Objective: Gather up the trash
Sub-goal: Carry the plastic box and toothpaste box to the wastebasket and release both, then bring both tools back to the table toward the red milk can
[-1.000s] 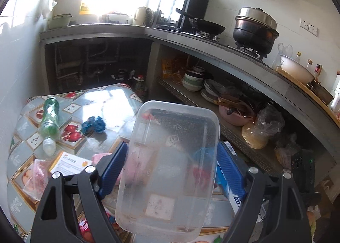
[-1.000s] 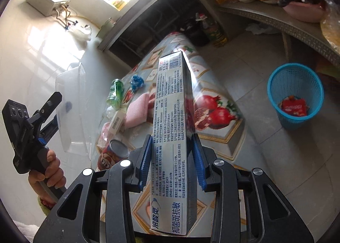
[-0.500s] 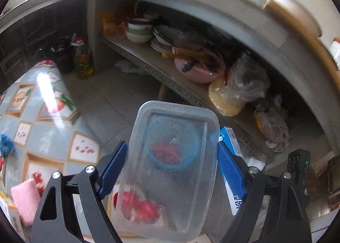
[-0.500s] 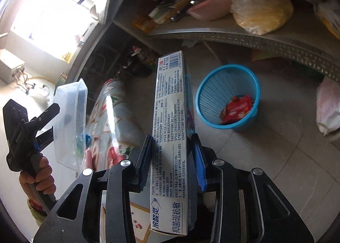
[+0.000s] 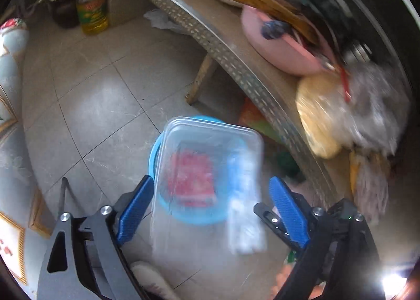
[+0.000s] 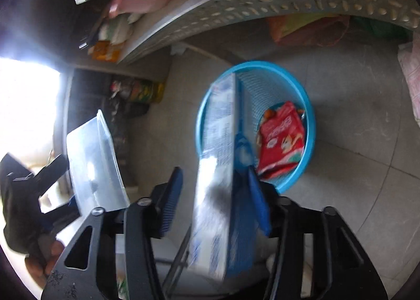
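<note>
A clear plastic container (image 5: 207, 189) sits between the jaws of my left gripper (image 5: 210, 210), above the blue waste basket (image 5: 157, 148); the right pad stands clear of it, so the jaws look open. A red wrapper (image 6: 282, 137) lies inside the basket (image 6: 307, 106). A long toothpaste box (image 6: 218, 189) leans between the spread jaws of my right gripper (image 6: 215, 200), touching the right pad only, its far end over the basket. The container also shows in the right wrist view (image 6: 94, 166), at the left.
A metal shelf (image 5: 236, 58) above the basket holds a pink bowl (image 5: 278, 45), plates and a yellow bag (image 5: 315, 113). An oil bottle (image 5: 92, 9) stands on the tiled floor at the back. The patterned table edge (image 5: 10, 116) is at the left.
Both grippers swung from the table down over the blue basket. Both sets of jaws have opened: the container and the toothpaste box are loose and blurred with motion.
</note>
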`<act>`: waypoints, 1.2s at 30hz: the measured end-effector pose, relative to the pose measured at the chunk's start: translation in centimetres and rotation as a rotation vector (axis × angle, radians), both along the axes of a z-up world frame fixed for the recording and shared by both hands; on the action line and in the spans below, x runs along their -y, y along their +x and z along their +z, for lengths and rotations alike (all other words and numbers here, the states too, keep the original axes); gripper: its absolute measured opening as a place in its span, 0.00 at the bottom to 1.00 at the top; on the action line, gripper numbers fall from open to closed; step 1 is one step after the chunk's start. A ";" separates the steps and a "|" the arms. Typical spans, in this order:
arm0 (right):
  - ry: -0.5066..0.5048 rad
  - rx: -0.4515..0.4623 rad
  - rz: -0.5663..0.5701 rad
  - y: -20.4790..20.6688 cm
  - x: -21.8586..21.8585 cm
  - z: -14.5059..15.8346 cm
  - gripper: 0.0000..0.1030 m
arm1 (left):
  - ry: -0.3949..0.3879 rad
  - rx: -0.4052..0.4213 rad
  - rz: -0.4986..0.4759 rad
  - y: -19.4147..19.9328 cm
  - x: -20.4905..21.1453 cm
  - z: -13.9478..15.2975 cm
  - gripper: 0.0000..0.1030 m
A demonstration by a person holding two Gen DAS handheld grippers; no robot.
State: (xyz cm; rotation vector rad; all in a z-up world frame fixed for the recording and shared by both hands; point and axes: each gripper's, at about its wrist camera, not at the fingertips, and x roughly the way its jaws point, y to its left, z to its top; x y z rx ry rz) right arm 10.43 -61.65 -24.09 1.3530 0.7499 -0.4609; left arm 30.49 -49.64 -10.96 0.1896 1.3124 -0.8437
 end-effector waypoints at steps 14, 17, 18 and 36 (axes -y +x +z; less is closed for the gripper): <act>-0.124 -0.050 0.063 -4.4 -4.5 1.6 0.50 | -0.093 0.059 -0.095 -2.2 -5.4 4.9 0.86; -0.182 -0.069 0.090 -5.7 -6.0 3.6 0.51 | -0.145 0.103 -0.128 -3.6 -8.5 8.0 0.86; -0.208 -0.076 0.100 -6.1 -6.7 4.7 0.52 | -0.162 0.122 -0.134 -4.1 -9.6 9.1 0.86; -0.526 0.101 0.330 -8.8 -18.4 21.1 0.70 | -0.423 0.438 0.124 -12.5 -40.6 20.3 0.86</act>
